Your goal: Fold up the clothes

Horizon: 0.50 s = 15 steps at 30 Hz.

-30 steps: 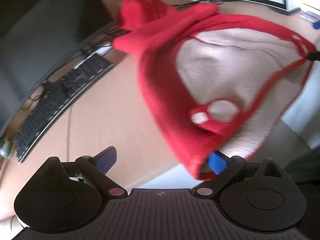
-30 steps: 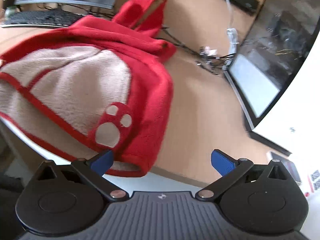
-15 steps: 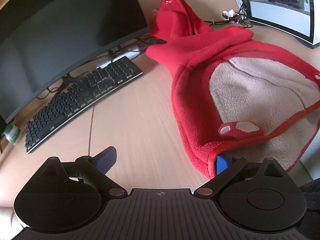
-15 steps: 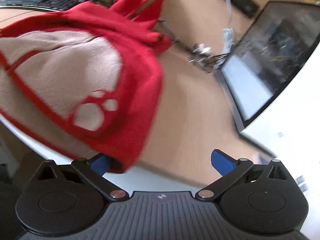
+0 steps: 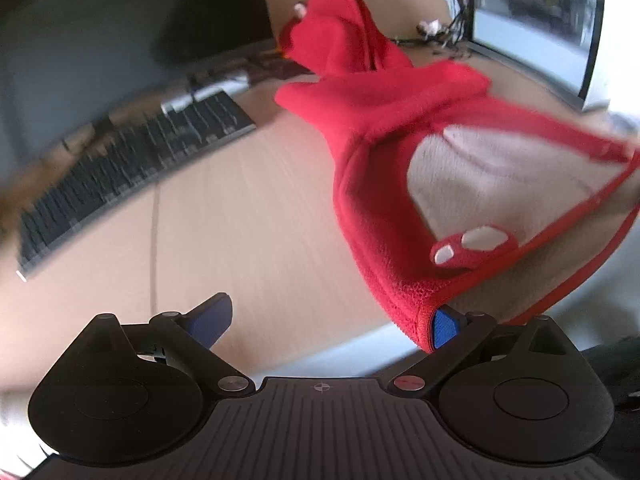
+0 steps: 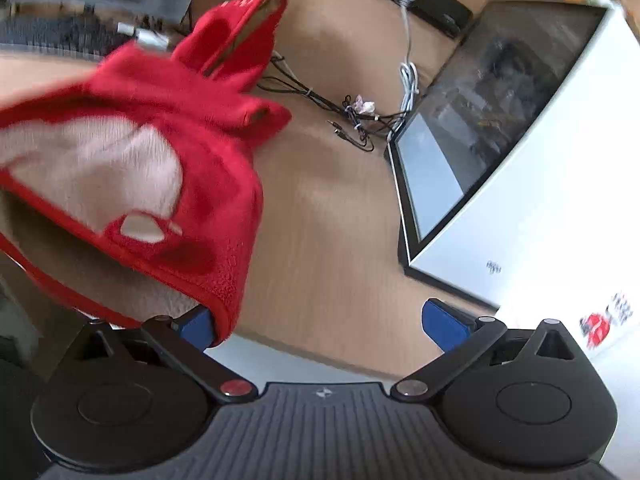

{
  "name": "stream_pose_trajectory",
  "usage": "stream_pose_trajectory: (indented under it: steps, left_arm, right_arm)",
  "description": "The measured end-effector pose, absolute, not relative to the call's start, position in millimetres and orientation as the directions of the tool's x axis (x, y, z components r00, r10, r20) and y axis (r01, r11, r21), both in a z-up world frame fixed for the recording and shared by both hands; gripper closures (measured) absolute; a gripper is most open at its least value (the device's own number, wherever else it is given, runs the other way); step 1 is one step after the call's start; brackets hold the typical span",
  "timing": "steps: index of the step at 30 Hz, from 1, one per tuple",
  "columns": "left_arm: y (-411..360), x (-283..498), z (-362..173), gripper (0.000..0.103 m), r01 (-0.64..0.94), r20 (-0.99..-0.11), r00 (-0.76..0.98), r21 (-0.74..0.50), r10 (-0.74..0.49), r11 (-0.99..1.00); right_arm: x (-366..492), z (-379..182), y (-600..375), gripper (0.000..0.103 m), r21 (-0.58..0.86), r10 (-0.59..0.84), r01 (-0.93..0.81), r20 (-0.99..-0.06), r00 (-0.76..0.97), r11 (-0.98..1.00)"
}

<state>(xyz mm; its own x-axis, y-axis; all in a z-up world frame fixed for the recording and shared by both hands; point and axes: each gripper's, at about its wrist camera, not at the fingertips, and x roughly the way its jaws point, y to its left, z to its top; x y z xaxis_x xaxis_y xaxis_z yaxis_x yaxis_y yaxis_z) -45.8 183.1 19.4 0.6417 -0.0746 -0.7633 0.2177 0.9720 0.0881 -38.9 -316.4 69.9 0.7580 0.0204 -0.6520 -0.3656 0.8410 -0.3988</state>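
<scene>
Red fleece jacket (image 5: 384, 184) — fuzzy, rumpled

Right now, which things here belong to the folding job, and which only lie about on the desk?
For the job:
red fleece hoodie
left gripper
right gripper

Lying about:
black keyboard
monitor
tangled cables
wooden desk
</scene>
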Motion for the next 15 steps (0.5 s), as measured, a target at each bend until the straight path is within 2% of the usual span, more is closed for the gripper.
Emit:
stream_pose_trajectory:
  steps: [2,5,9,15]
  left_arm:
    - [193,-43,30,0.003,0.230,-0.763,0.634,0.027,-0.129,0.973]
    - [197,-24,51,0.002,0.232,-0.727,0.669,0.011,-0.152,0.973]
    - [192,16,76,0.002,0.217,-0.668,0.733,0.048,-0.130,0.975]
    - [181,104,71,0.002,0.017,-0.655,0.756,0.038,0.013,0.999]
  right_arm:
    - [-32,90,-329,0.000,-0.317,0.067,-0.369,-0.672,0.737,0.874]
    - [-10,115,-337,0.000,-0.224,0.121,-0.352,-0.667,0.735,0.909]
    - [37,133,-321,0.000,-0.263,0.114,-0.334,-0.607,0.787,0.905]
    - [118,116,-272,0.000,-0.381,0.077,-0.301,-0.503,0.861,0.874]
